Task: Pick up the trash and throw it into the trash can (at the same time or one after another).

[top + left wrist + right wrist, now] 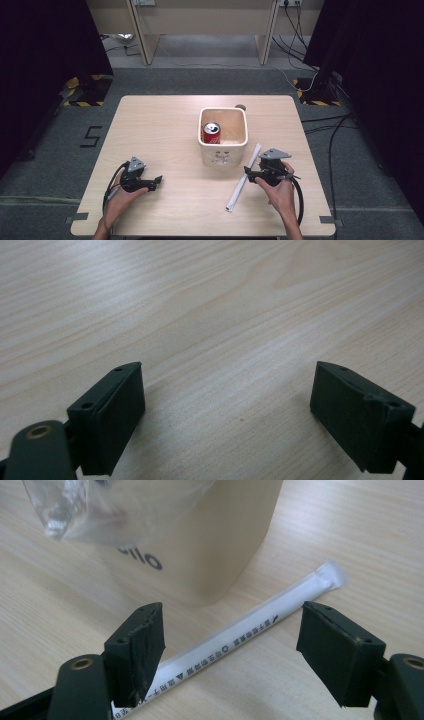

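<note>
— where's that wrapped straw (pixel 243 176) sitting, from where you stand?

— lower right of the high view, lying flat on the table (pixel 165 120), slanting from low-left up to the right. its upper end comes just beside the cream tub (pixel 223 150) in the middle of the frame.

— and the right gripper (pixel 251 174)?

— right at the straw, about halfway along it, held in the person's right hand (pixel 281 192). in the right gripper view the straw (pixel 240 637) runs diagonally across between the two black jaws, from behind the lower left one up to the upper right, where its crimped end pokes out past the tub's corner.

— is it pinching it?

— no. the jaws stand wide apart, straw in the gap. the left jaw sits over the straw's lower end; i can't tell if it touches. the right jaw is clear of it.

— what's in the tub?

— a red can (pixel 211 133), upright, against the left wall. some clear plastic (pixel 115 507) shows at the upper left of the right gripper view, in front of the tub (pixel 210 550).

— the other one?

— left gripper (pixel 159 181) is at the lower left of the high view, well apart from the straw. its jaws are spread wide over bare wood (pixel 210 315), holding nothing.
</note>
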Demonstrator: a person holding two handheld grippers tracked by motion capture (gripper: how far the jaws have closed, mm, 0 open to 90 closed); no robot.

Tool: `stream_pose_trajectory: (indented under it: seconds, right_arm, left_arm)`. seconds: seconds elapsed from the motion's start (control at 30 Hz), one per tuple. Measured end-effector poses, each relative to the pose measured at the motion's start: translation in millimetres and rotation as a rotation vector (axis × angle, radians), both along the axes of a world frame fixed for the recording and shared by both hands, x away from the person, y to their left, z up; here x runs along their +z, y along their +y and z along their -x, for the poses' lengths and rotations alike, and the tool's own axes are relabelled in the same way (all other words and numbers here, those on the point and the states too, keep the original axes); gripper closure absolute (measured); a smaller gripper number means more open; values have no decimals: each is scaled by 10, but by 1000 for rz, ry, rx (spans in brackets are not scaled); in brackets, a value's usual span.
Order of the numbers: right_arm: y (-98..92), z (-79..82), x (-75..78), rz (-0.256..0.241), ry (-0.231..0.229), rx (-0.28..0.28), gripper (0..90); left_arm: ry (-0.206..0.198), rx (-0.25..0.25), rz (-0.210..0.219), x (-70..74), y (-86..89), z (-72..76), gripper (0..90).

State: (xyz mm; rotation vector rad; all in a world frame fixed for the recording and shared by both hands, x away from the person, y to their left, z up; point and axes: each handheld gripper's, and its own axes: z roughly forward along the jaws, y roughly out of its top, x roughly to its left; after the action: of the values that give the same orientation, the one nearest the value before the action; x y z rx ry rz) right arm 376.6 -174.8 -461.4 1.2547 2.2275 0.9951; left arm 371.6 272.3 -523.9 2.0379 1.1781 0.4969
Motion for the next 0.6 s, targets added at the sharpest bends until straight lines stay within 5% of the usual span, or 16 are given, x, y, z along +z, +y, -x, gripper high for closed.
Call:
stream_pose_trajectory:
  seconds: [0.6]
  right_arm:
    - [69,-28,-296,-22,57,-19,297]
  left_arm:
    - [0,-1,0,0,0,0,135]
